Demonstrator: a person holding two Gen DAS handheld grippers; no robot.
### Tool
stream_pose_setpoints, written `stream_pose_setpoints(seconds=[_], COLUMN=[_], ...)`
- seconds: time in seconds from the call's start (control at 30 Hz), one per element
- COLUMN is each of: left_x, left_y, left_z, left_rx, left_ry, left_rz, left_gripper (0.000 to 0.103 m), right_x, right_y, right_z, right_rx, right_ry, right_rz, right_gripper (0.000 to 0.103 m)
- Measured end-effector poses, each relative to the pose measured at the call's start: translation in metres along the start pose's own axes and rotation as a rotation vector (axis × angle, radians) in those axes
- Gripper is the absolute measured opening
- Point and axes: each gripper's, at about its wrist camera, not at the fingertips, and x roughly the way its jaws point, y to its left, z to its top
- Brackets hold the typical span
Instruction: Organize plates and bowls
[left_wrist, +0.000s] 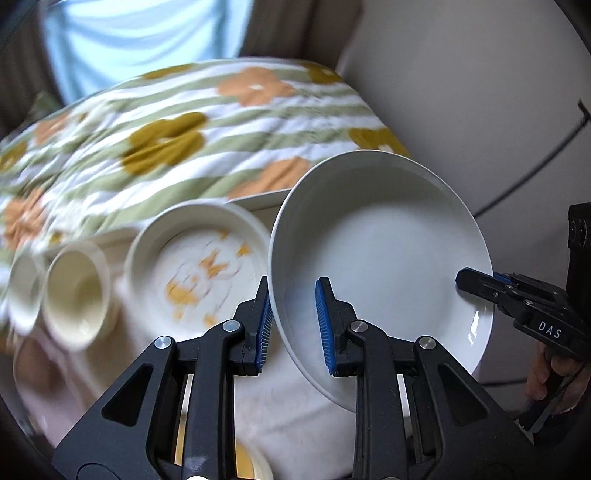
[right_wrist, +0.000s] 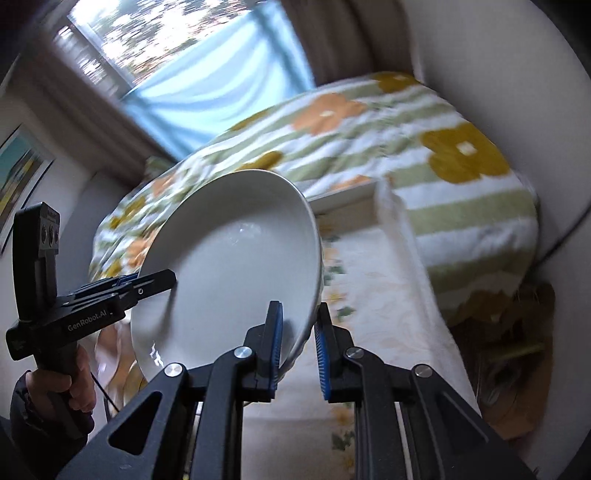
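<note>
- While the white plate (left_wrist: 380, 254) hangs tilted in the air between my two tools, above the cloth-covered bench (left_wrist: 280, 413), a slip is my first worry.
- My left tool (left_wrist: 293, 325) straddles the near rim with one blue pad outside and one inside; a gap shows at the inner pad, so I judge it loosely set on the rim, not firmly clamped.
- My right tool (right_wrist: 297, 345) stands the same way on the opposite rim (right_wrist: 310, 317), with space at its outer pad. Its tip (left_wrist: 476, 282) shows on that edge from the left camera.
- If either pad lets go, the glazed rim could slide out and the plate would drop.
- Below and to the left sit a patterned dish (left_wrist: 199, 273) and two cream cups (left_wrist: 79, 295), blurred; a fall could chip them.
- Pulling my tools apart or twisting them unevenly could lever the rim free.
- Both views are smeared, so I judge I am moving fast, which adds risk.
</note>
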Motion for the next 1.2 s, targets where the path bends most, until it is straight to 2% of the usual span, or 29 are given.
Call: stream_pose_setpoints(seconds=[0.17,0.3,0.53,0.7,0.8,1.1,1.2], left_x=[-0.044,-0.073,-0.086,-0.072,-0.060,-0.029,-0.023], left_y=[0.030,0.063,0.117,0.147,0.154,0.159,0.156], left_z=[-0.051,-0.103,-0.187,-0.222,-0.233,-0.236,-0.235], left_rx=[-0.135,-0.255,-0.393,-0.451,-0.442,-0.389,-0.360], left_ry=[-0.041,-0.046,-0.017,0.019,0.037,0.069,0.077], left_rz=[0.083,0.143,0.191,0.176,0.179,0.188,0.219], left_gripper=[0.020,0.020,0.020,0.020,0.020,0.020,0.020], right_x=[0.003,0.021,0.066,0.095,0.108,0.121,0.122], right_y=[0.040,0.077,0.128,0.150,0.159,0.161,0.161], right_z=[-0.013,-0.033,-0.081,-0.109,-0.119,-0.132,-0.133], right_rx=[-0.147,-0.243,-0.345,-0.374,-0.403,-0.428,-0.434], right_ry=[0.046,0.114,0.227,0.276,0.279,0.276,0.271], right_rz=[0.094,0.157,0.224,0.209,0.179,0.079,0.063], right_gripper=[0.016,0.016,0.016,0.016,0.016,0.016,0.016])
